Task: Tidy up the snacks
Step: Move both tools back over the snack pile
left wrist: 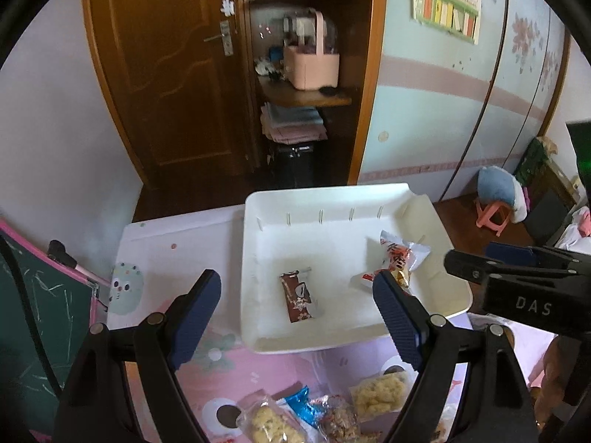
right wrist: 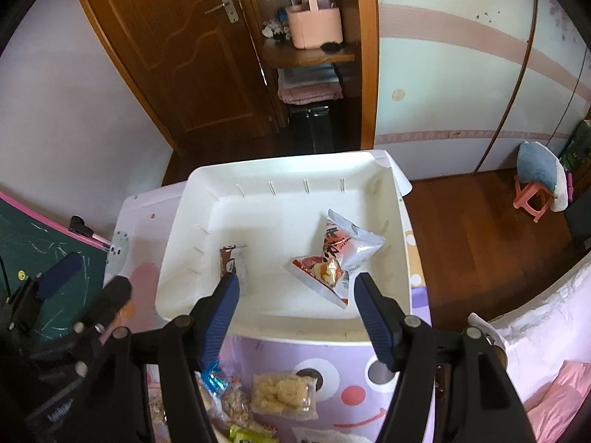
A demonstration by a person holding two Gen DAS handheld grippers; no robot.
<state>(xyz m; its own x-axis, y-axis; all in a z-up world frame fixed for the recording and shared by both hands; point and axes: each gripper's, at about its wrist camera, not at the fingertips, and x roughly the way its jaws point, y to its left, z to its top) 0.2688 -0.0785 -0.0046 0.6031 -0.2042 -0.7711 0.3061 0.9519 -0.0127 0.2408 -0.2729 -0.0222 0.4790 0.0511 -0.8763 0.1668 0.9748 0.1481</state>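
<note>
You've got the tray mid-frame on the tabletop; inside it, the bar lies left, the chip bag right. Loose snack packets sit at the bottom, below the tray.

Pink cartoon-print table, white tray, loose snack packets

Brown bar and silver-red packet lie flat in white tray

Two snack packets in white tray
</note>
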